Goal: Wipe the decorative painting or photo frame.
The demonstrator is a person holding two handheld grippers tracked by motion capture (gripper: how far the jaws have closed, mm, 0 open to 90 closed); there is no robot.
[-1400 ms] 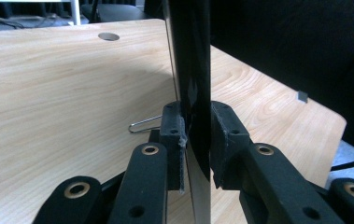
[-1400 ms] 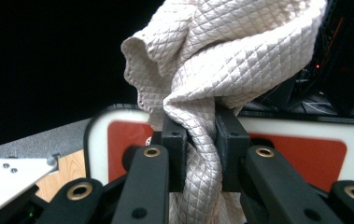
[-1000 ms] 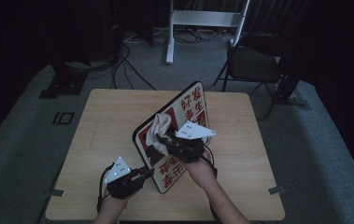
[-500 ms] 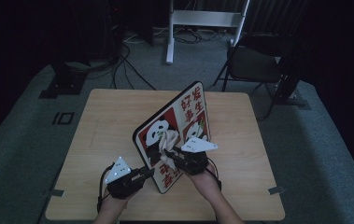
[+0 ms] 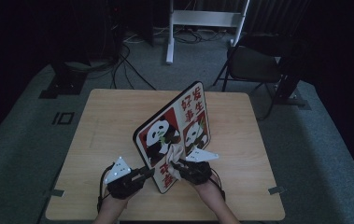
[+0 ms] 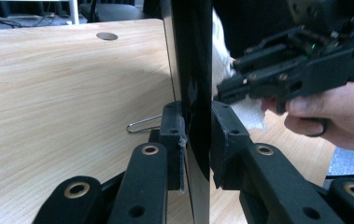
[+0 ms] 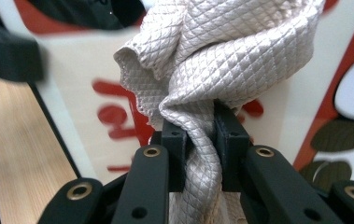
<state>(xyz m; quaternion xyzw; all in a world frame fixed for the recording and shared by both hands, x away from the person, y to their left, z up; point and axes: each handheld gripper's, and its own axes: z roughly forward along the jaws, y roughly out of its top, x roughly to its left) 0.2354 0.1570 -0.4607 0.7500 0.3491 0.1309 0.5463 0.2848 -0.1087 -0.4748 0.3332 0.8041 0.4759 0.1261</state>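
Jaws of the left gripper are clamped on the near edge of the panda board, one pad pressed to each face, as is seen in the left gripper view, where the thin dark board is pinched upright between them. By this grip the board is held standing on edge over the near part of the wooden tabletop, its printed face turned toward the person, with two panda pictures and red characters on it. A small metal clip is seen lying on the tabletop just beside the left jaws, on the board's back side.

To the right, the jaws of the right gripper are closed on a bunched pale quilted cloth, which is pressed against the lower part of the printed face. In the right gripper view the cloth is squeezed into a twisted neck between the two pads, its loose folds spread above them against the board. In the left gripper view the right gripper and its cloth are seen just beyond the board, held by a hand.
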